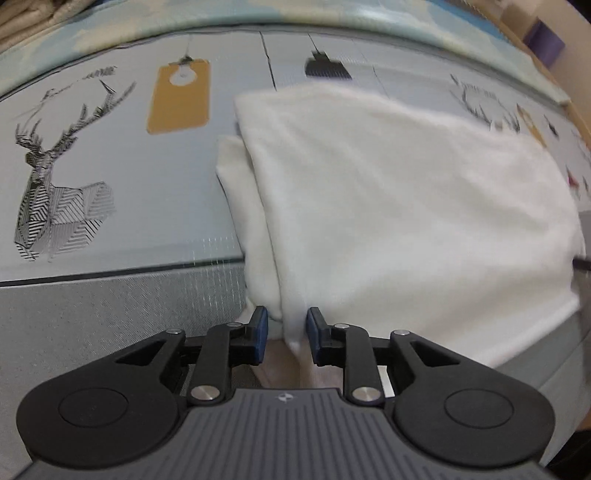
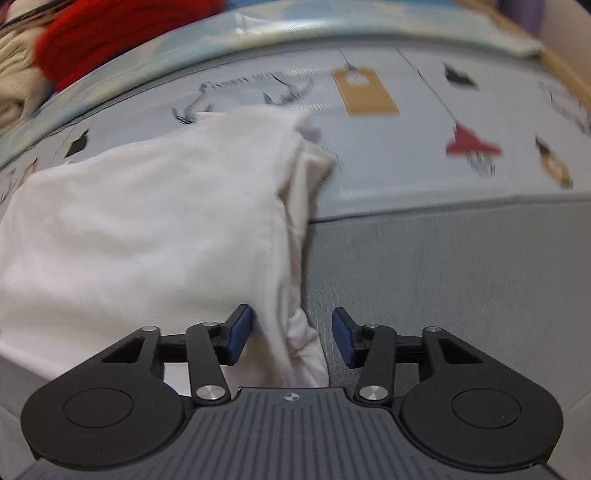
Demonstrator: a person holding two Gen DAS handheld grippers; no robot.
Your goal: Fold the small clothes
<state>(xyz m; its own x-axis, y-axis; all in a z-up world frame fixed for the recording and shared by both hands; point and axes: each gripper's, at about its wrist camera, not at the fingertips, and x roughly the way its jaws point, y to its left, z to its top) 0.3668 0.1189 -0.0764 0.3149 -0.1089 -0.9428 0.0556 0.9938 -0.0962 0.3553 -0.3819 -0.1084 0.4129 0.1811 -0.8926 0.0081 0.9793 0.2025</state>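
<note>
A white garment (image 1: 388, 206) lies folded on a grey printed mat, hanging over its front edge; it also shows in the right wrist view (image 2: 147, 229). My left gripper (image 1: 286, 332) is at the garment's near left corner, blue pads apart, with a fold of cloth hanging between them and touching the right pad. My right gripper (image 2: 291, 336) is at the near right corner, jaws wide apart, with a hanging fold of cloth between them, next to the left pad (image 2: 240, 332).
The mat (image 1: 110, 177) has deer, tag and lamp prints and a grey front side (image 2: 461, 277). A red cloth (image 2: 122, 29) and beige fabric (image 2: 18, 74) lie behind the mat at left. A cardboard edge (image 1: 576, 114) stands at right.
</note>
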